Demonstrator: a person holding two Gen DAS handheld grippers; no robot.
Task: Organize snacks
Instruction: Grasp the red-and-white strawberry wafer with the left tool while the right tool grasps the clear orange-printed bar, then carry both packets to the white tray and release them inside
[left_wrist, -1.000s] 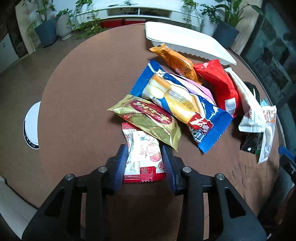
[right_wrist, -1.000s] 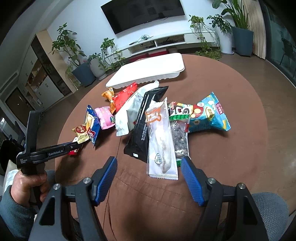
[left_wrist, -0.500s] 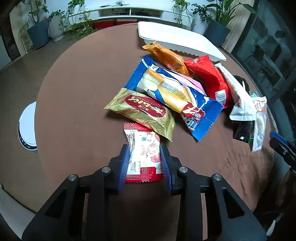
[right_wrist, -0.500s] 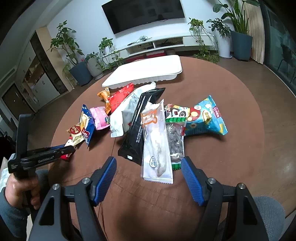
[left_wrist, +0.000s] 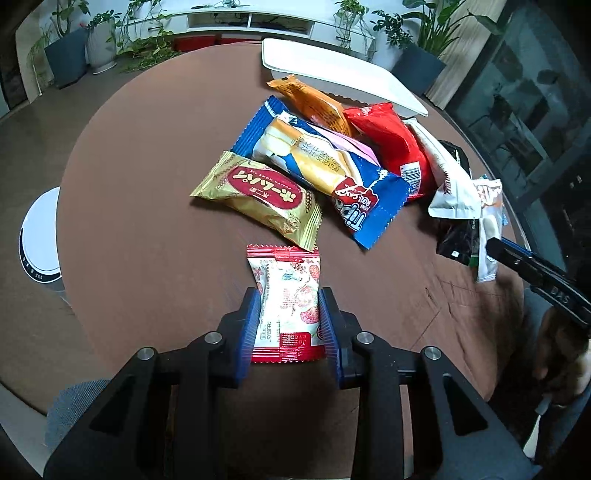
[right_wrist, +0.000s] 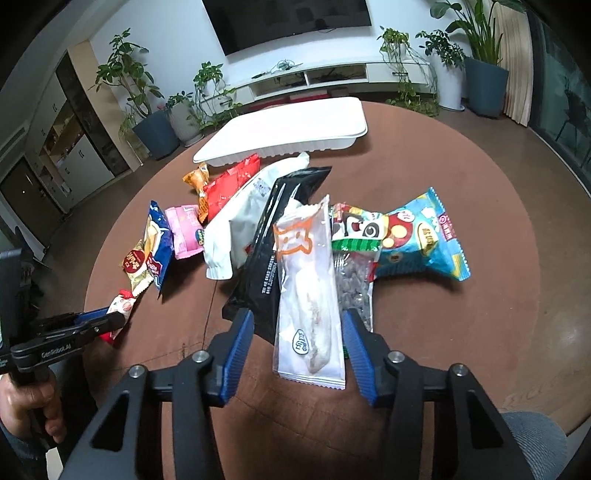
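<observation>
Several snack packets lie on a round brown table (left_wrist: 147, 221). My left gripper (left_wrist: 288, 328) is shut on a small red and white strawberry packet (left_wrist: 288, 295), drawn clear of the gold packet (left_wrist: 258, 195). The same packet shows in the right wrist view (right_wrist: 120, 308), in the left gripper (right_wrist: 92, 325). My right gripper (right_wrist: 298, 343) is open, its fingers on either side of a long clear packet (right_wrist: 308, 291) with an orange cat outline. A white tray (right_wrist: 288, 133) stands at the table's far side.
A blue roll-cake packet (left_wrist: 321, 166), orange (left_wrist: 314, 103), red (left_wrist: 391, 144) and white (left_wrist: 447, 173) packets lie in a row. A black packet (right_wrist: 273, 243), a nut bag (right_wrist: 354, 280) and a light blue packet (right_wrist: 421, 240) flank the clear one. A white round device (left_wrist: 38, 236) stands off the table's left.
My left gripper has closed on the strawberry packet and pulled it back from under the gold packet. My right gripper has narrowed and moved forward around the clear packet.
</observation>
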